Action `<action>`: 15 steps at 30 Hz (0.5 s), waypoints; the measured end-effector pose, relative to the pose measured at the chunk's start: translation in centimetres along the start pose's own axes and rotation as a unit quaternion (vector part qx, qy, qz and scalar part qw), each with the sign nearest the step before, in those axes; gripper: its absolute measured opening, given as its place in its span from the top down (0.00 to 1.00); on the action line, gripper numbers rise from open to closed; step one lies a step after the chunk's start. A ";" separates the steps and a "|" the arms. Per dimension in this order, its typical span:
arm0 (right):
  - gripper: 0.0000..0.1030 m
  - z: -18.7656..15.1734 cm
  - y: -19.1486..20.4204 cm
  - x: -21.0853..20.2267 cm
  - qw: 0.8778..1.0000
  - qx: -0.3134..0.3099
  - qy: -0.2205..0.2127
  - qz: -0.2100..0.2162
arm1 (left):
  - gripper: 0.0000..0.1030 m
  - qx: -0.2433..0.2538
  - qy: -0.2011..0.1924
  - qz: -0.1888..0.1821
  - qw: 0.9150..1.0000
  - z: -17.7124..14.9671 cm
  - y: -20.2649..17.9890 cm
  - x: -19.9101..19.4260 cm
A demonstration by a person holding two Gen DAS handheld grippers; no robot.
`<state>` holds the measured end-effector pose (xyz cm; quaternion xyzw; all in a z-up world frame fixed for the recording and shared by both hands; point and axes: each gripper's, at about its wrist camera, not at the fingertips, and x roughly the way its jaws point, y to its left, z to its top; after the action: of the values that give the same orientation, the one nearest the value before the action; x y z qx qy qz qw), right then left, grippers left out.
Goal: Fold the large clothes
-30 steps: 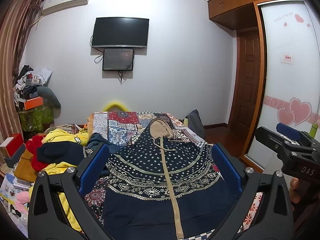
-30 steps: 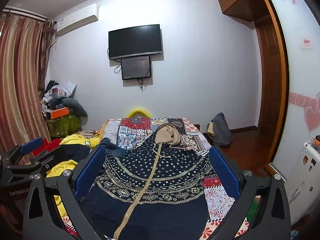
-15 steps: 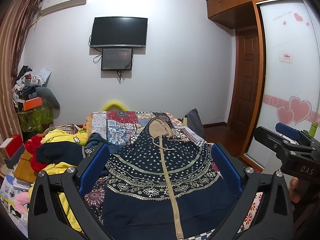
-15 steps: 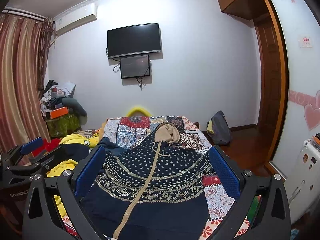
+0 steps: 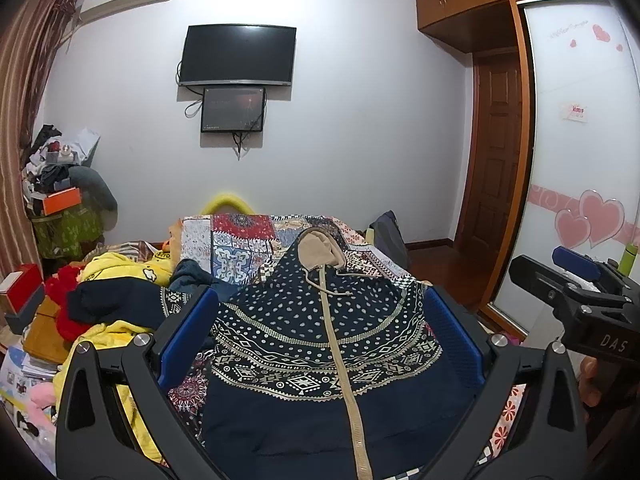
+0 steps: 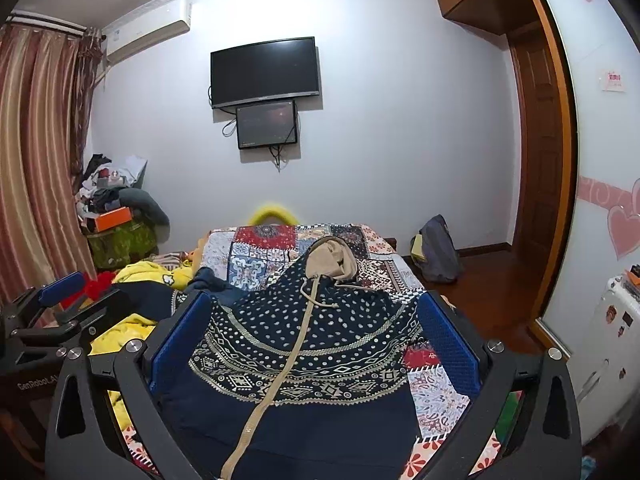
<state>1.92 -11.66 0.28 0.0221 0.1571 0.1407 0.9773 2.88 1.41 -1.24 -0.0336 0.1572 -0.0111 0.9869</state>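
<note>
Nearest the cameras, the left gripper (image 5: 320,336) holds its blue pads spread wide with nothing between them, hovering above the bed; the right gripper (image 6: 312,336) is spread just as wide and also grips nothing. Each shows at the edge of the other's view. Below them the navy patterned hoodie (image 5: 320,344) lies flat, front up, on the patchwork quilt (image 6: 264,252), its tan zipper running away from the cameras and its tan-lined hood (image 6: 332,260) pointing toward the far wall. Left of the hoodie is a heap of yellow, red and dark clothes (image 5: 112,292). Farther left, an orange box (image 6: 114,218) sits in a cluttered pile; whether it contains anything cannot be told. A television (image 6: 265,71) hangs on the far wall.
</note>
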 end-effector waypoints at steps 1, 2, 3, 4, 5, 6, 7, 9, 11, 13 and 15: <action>0.01 0.0 0.0 0.1 1.000 0.000 0.001 -0.001 | 0.00 0.001 0.003 -0.001 1.000 0.1 0.2 0.3; 0.01 0.0 -0.1 0.3 1.000 0.001 0.001 -0.002 | 0.00 0.001 0.006 -0.001 1.000 0.1 0.3 0.7; 0.01 0.1 -0.2 0.6 1.000 0.001 0.003 -0.004 | 0.00 0.001 0.009 0.001 1.000 0.1 0.6 1.2; 0.01 0.2 -0.3 0.9 1.000 0.002 0.004 -0.005 | 0.00 0.000 0.011 0.001 1.000 0.2 0.7 1.6; 0.01 0.3 -0.3 1.1 1.000 0.002 0.006 -0.006 | 0.00 -0.003 0.015 0.001 1.000 0.3 1.2 2.2; 0.01 0.4 -0.5 1.7 1.000 0.005 0.008 -0.007 | 0.00 -0.007 0.019 -0.001 1.000 0.3 1.6 2.8; 0.01 0.5 -0.5 2.0 1.000 0.006 0.009 -0.007 | 0.00 -0.011 0.025 -0.001 1.000 0.4 2.0 3.4; 0.01 0.7 -0.7 3.1 1.000 0.010 0.015 -0.007 | 0.00 -0.018 0.031 0.007 0.999 0.5 3.0 4.6; 0.01 0.9 -0.8 4.0 1.000 0.013 0.018 -0.006 | 0.00 -0.027 0.039 0.024 0.999 0.7 4.5 6.2; 0.01 1.0 -0.9 5.4 1.000 0.015 0.024 -0.007 | 0.00 -0.032 0.043 0.042 0.998 0.8 6.2 7.8; 0.01 1.1 -0.9 7.0 0.999 0.014 0.029 -0.009 | 0.00 -0.032 0.048 0.060 0.997 0.9 7.8 9.2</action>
<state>8.87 -10.57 -0.87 0.0306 0.1876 0.1306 0.9731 12.03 8.94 -3.75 -0.0546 0.2062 0.0517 0.9756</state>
